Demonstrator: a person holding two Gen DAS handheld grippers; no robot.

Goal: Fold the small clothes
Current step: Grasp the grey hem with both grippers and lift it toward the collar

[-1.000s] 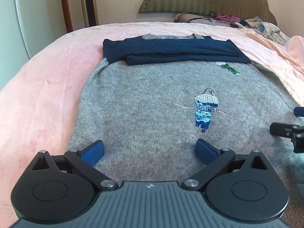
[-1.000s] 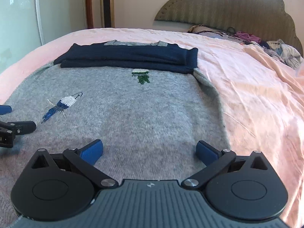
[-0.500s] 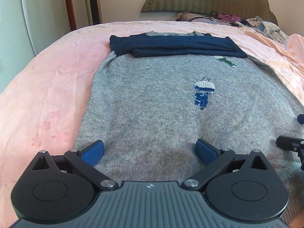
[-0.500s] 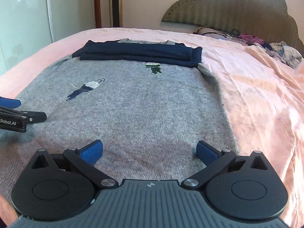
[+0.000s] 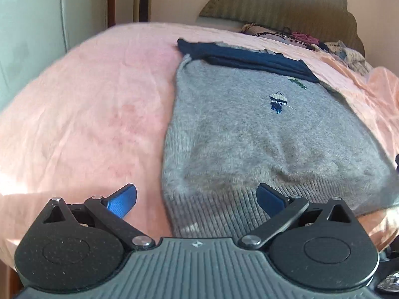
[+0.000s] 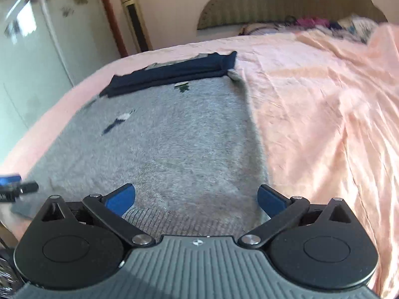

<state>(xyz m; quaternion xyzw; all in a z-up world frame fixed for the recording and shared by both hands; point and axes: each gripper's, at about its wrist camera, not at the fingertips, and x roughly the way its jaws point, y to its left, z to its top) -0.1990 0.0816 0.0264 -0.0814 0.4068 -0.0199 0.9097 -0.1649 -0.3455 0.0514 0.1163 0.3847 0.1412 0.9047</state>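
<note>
A: Left gripper [image 5: 197,199] sits low at the near edge of the bed [image 5: 87,114], jaws spread wide, nothing between them. The left blue pad [image 5: 122,200] hangs over the pink sheet, the right one over the ribbed hem [image 5: 224,214] of the sweater [image 5: 249,134].

B: And the sweater lies flat on the pink cover, grey body toward us, navy sleeves [image 5: 249,58] folded across the top near the collar. Hem at the near edge, its left corner between those pads.

A: Over to the right gripper [image 6: 197,198], same story: jaws fully apart, holding nothing. Both pads [image 6: 121,198] hover over grey knit, the right-hand one just at the sweater's right side edge.

B: From this wrist view the sweater [image 6: 174,137] runs away toward the headboard [image 6: 286,2], the sleeves [image 6: 174,73] a dark band at the far end. A small green patch [image 6: 183,87] shows just below them, and a blue-and-white one [image 6: 117,122] lower left, blurred.

A: The tip of the left gripper [image 6: 15,184] pokes in at the left margin there, near the hem's other corner.

B: Loose clothes [image 5: 344,52] are piled by the headboard, well apart from the sweater. I can't tell whether either gripper touches the fabric.
</note>
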